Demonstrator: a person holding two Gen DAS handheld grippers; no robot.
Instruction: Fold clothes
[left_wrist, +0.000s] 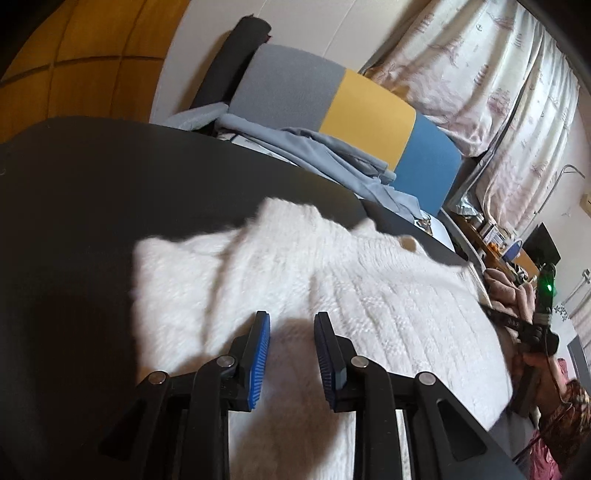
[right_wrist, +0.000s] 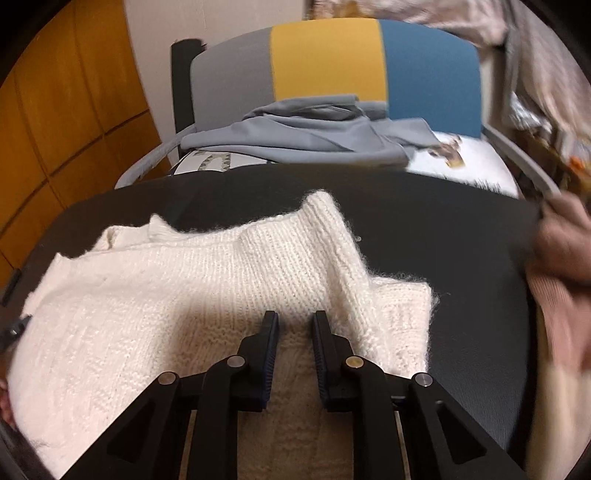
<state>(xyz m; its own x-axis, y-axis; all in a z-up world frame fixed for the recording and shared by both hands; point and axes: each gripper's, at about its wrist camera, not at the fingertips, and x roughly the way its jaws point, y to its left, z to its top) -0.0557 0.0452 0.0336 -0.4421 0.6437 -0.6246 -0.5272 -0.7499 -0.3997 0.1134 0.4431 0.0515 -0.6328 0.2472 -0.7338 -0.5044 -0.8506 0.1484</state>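
A white knitted sweater lies spread on the dark table, with a folded ridge of knit running up its right side in the right wrist view. My left gripper hovers over the sweater's middle, its blue-padded jaws a little apart with nothing between them. My right gripper hangs above the sweater near that ridge, jaws also narrowly apart and empty. At the right edge of the left wrist view a hand holds the other gripper's black body.
Behind the table stands a chair with a grey, yellow and blue back, and a grey-blue garment is heaped on its seat. A pinkish-brown garment lies at the table's right edge. Patterned curtains hang further back.
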